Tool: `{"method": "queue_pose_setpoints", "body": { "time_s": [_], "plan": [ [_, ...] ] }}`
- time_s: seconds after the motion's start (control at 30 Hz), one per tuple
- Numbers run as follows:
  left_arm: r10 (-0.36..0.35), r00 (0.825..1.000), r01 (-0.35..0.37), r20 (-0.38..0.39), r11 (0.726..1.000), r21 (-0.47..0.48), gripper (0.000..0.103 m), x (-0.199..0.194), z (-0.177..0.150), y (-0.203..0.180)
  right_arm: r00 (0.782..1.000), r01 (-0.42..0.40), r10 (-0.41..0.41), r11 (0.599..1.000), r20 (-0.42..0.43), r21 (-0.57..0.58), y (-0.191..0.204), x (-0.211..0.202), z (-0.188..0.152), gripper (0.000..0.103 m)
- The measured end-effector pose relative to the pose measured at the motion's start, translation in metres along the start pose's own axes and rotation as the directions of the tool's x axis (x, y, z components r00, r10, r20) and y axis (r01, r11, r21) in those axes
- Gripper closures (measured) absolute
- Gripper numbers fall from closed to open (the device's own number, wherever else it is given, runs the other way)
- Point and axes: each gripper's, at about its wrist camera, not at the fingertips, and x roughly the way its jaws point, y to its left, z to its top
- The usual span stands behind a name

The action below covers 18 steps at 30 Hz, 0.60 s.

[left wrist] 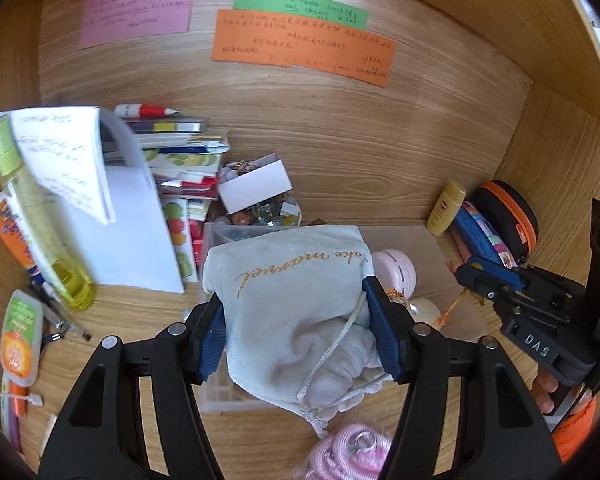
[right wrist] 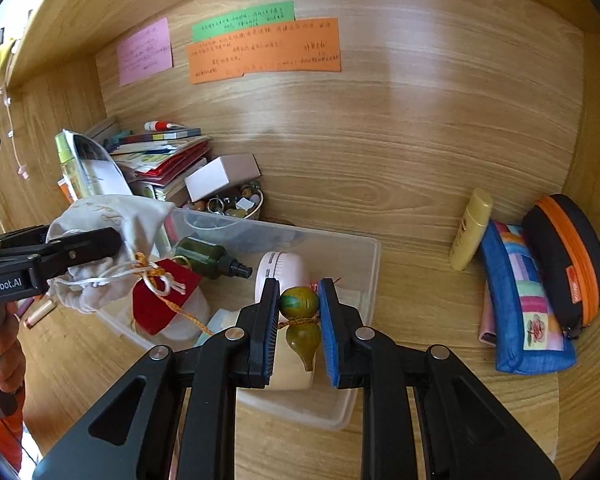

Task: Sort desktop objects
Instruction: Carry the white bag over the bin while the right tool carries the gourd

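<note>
Gourd (right wrist: 300, 312) between right claw (right wrist: 299, 330), pouch (left wrist: 296, 312) in left claw (left wrist: 298, 334)

My left tongs (left wrist: 298, 330) clamped on a grey drawstring pouch (left wrist: 296, 304), above the clear bin (left wrist: 220, 392), my right tongs (left wrist: 470, 270) beside, stacked notebooks (left wrist: 180, 152) on the table (left wrist: 360, 152).

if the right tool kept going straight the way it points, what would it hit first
Probably the pink round case in the clear bin, just beyond the gourd that the right tool grips; depth is hard to judge.
</note>
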Motion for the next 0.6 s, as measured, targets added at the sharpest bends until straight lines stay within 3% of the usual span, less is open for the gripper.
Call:
{"method": "queue_pose_setpoints", "body": {
  "time_s": [0.3,0.6],
  "plan": [
    [-0.014,0.999,0.015,-0.033,1.000,0.024,0.041,0.031,0.017,-0.013,0.999,0.014,-0.013,1.000,-0.034,0.017,-0.006,0.026,0.007,0.085],
    [0.016,0.994,-0.008,-0.106,0.997,0.071,0.041,0.072,0.006,-0.026,0.998,-0.024,0.026,0.999,-0.062,0.030,-0.018,0.037,-0.002,0.085]
  ]
}}
